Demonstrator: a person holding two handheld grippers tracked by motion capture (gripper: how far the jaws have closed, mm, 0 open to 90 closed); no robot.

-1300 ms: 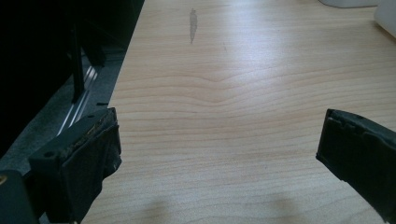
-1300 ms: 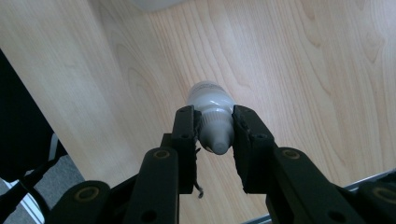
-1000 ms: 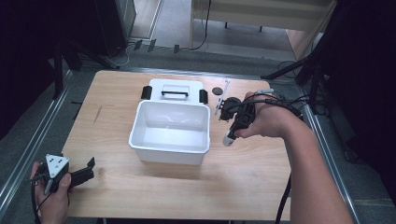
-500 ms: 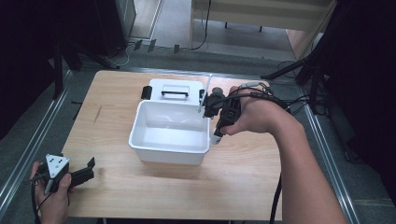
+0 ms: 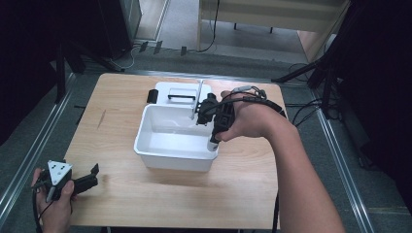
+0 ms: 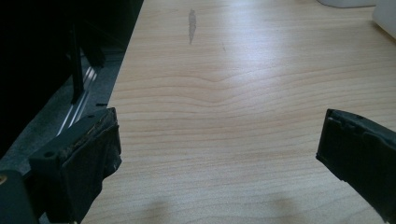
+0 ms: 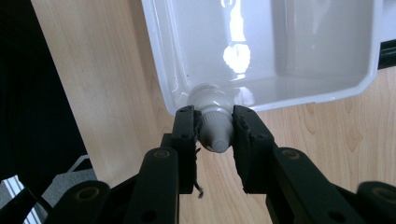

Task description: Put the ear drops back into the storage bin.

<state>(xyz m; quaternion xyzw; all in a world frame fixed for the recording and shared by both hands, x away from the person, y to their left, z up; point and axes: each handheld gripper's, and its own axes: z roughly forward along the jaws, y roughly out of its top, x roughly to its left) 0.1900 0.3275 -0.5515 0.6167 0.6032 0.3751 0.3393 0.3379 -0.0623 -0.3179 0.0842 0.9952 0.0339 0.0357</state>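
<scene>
Step in hand: carrying a small white bottle into the white bin. My right gripper is clamped on the bottle at its neck and cap, the 2 jaws pressed against either side. In the right gripper view the bottle sits right at the bin's rim, body poking over the edge toward the inside. In the high view my right gripper is over the bin's right wall.

Next move, my guess: shift a bit further over the bin floor, lower, then let the jaws part so the bottle drops in without hitting the rim.

My left gripper rests at the table's near-left corner, well apart from the bin, jaws wide apart on nothing.

Hard to tell: most of the bottle body is hidden behind its own shoulder and glare; no label readable. The white lid with its black handle is half hidden behind the bin. A thin pale rod near the lid, can't tell what it is.
</scene>
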